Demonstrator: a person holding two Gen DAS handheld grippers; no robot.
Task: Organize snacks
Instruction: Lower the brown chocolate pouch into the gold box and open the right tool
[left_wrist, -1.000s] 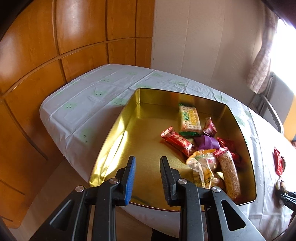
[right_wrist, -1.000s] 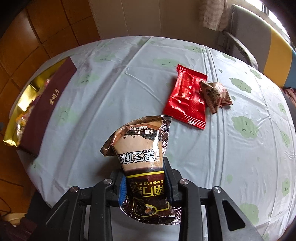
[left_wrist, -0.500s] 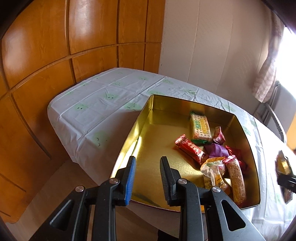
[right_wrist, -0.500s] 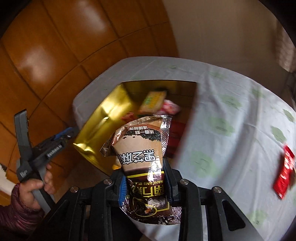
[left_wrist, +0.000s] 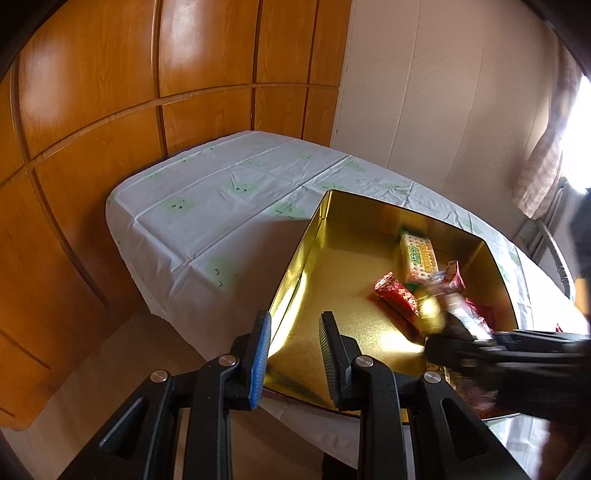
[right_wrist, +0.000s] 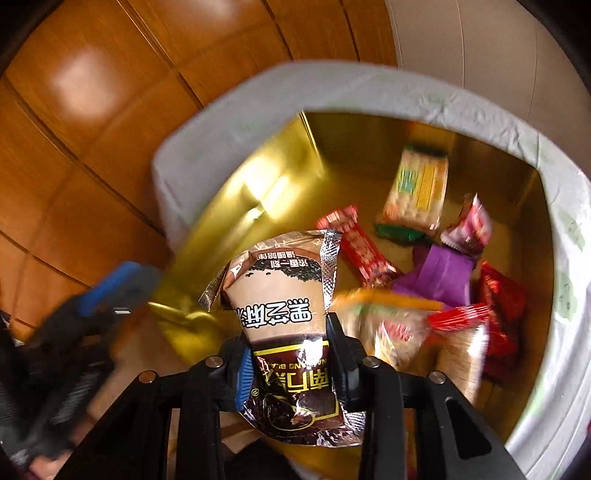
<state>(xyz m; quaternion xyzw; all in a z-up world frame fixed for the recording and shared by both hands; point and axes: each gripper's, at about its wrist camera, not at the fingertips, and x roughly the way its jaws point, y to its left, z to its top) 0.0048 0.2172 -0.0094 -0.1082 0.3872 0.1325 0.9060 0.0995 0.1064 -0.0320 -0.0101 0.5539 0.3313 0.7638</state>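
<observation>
the right gripper hangs over the gold tin with a brown sesame snack packet upright between its jaws; the jaws are opening, though the pads touch the packet's sides. below it the tin's right half is crowded: a cracker pack near the far wall, a red candy bar, a purple wrapper, a small pink-and-white wrapper, a red foil packet and clear-wrapped cakes at the near edge, several overlapping. the left half of the tin's floor is bare gold.

the left gripper sits just outside the tin's near left corner, jaws drawn close together with nothing between them. in its view the right gripper reaches in blurred from the right, across the tin's near rim and over the heap of snacks. in the right wrist view the left gripper shows blurred at the lower left, beside the tin.

the tin stands at the near edge of a table under a white tablecloth with green prints; the cloth beyond and left of the tin is open. orange wood panelling lines the wall behind, a pale wall meets it, and a curtain hangs at far right.
</observation>
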